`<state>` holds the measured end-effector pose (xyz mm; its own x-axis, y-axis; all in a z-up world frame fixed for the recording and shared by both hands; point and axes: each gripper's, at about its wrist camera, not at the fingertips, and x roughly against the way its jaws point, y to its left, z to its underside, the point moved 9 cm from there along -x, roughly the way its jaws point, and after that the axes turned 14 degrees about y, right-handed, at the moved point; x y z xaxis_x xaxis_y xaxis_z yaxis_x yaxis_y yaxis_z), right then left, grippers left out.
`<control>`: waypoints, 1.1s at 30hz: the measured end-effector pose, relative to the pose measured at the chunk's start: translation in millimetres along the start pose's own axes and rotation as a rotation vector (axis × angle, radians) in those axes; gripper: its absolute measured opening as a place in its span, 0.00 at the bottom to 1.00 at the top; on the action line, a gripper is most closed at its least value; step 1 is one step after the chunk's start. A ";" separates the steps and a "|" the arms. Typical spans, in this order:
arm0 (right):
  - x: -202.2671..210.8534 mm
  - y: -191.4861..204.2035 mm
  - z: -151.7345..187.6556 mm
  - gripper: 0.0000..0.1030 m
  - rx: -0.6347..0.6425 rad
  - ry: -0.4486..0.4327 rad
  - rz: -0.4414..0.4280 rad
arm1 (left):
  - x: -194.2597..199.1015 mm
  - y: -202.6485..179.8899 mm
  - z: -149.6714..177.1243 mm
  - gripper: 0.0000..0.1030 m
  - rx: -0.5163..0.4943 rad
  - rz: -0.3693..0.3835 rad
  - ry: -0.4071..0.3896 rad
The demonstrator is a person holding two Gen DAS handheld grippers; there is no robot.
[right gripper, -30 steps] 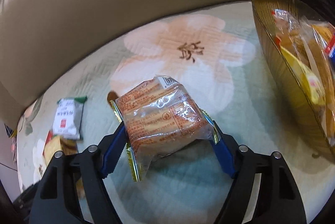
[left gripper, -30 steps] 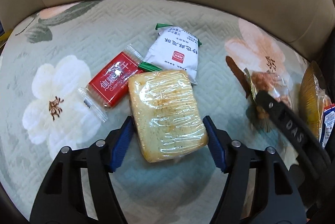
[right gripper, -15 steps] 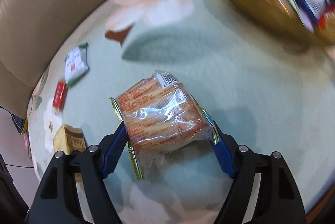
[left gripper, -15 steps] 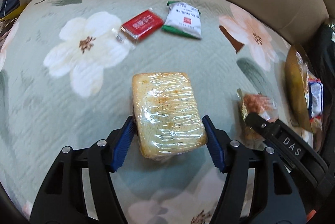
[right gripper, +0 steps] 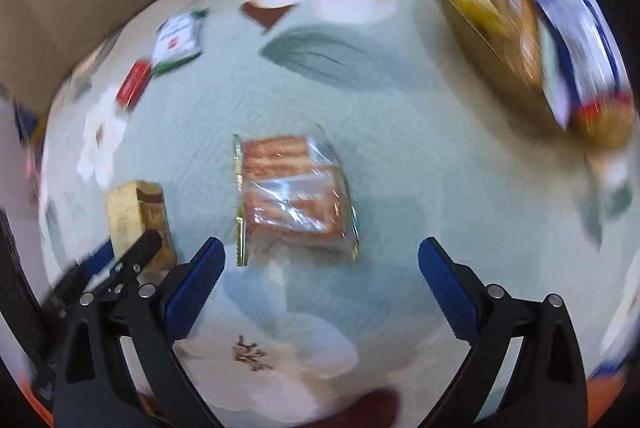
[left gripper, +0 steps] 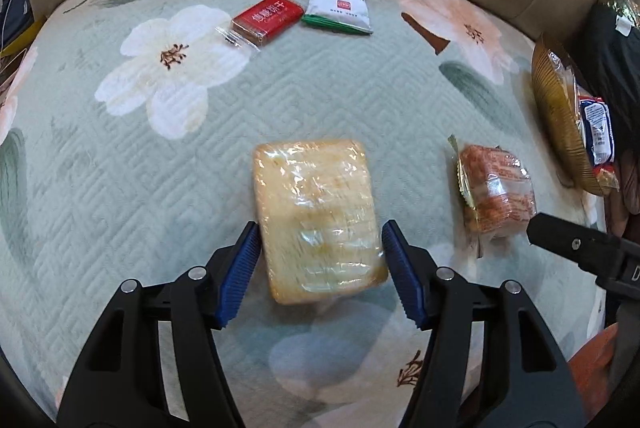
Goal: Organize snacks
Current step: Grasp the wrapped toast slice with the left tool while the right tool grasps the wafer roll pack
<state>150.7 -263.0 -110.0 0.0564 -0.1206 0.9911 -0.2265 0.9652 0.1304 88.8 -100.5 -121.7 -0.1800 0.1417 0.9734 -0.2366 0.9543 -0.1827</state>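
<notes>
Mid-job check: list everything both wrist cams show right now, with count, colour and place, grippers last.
Plastic-wrapped bread slab: 1, pale yellow, between the left gripper's pads.
Orange cracker packet: 1, orange with clear film, ahead of the right gripper's pads, not touching them.
Red snack bar: 1, red, far side of cushion.
White packet: 1, white with green edges, beside the red bar.
Amber bowl: 1, holding packets, far right.
Floral cushion cover: 1, pale green.
Left gripper: black, blue pads, shut on bread.
Right gripper: open.
</notes>
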 end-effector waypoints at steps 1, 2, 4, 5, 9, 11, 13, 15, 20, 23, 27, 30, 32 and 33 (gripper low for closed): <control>-4.7 4.0 -5.5 0.95 0.026 0.003 0.001 | 0.5 0.2 -0.3 0.61 -0.003 -0.006 -0.005; -6.6 4.7 -5.6 0.95 0.033 0.004 0.001 | 0.7 0.4 -0.9 0.62 -0.005 -0.010 -0.008; -14.1 3.2 -13.1 0.95 0.020 -0.014 -0.001 | -2.3 0.8 -3.4 0.63 -0.005 -0.009 -0.009; -17.8 1.4 -15.7 0.95 0.011 -0.027 -0.020 | -4.2 1.1 -4.0 0.63 -0.003 -0.007 -0.007; -29.3 2.1 -21.2 0.95 -0.024 -0.023 -0.115 | -19.6 1.4 -5.4 0.64 0.004 -0.017 0.014; -27.7 2.4 -23.3 0.95 -0.014 -0.035 -0.100 | -22.1 -1.5 -5.3 0.67 -0.009 -0.043 0.005; -26.8 6.3 -26.1 0.94 0.002 -0.052 -0.077 | -24.0 -5.9 -5.7 0.70 -0.034 -0.074 0.000; -30.3 12.3 -28.0 0.91 0.017 -0.050 -0.065 | -24.8 -7.2 -5.3 0.70 -0.048 -0.094 -0.007; -40.6 20.4 -25.0 0.71 0.049 -0.030 -0.011 | -19.4 0.3 -9.7 0.57 -0.016 -0.080 -0.031; -38.0 22.4 -26.0 0.67 0.057 -0.044 -0.006 | -16.9 4.0 -11.3 0.55 0.014 -0.049 -0.042; -32.7 21.3 -26.0 0.62 0.051 -0.058 -0.026 | -13.7 3.1 -11.5 0.54 0.016 -0.044 -0.054; -28.1 18.4 -25.8 0.59 0.042 -0.066 -0.052 | -11.1 -1.6 -12.5 0.54 0.006 -0.033 -0.063; -26.9 16.9 -25.0 0.58 0.030 -0.059 -0.080 | -8.9 -6.7 -12.3 0.54 -0.008 -0.028 -0.069; -26.7 15.4 -25.1 0.58 0.019 -0.056 -0.094 | -7.0 -9.9 -12.1 0.54 -0.021 -0.027 -0.074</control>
<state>170.1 -239.1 -135.1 0.0241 -0.2235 0.9744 -0.2415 0.9445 0.2226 104.0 -107.7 -125.1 -0.2444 0.0964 0.9649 -0.2225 0.9629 -0.1526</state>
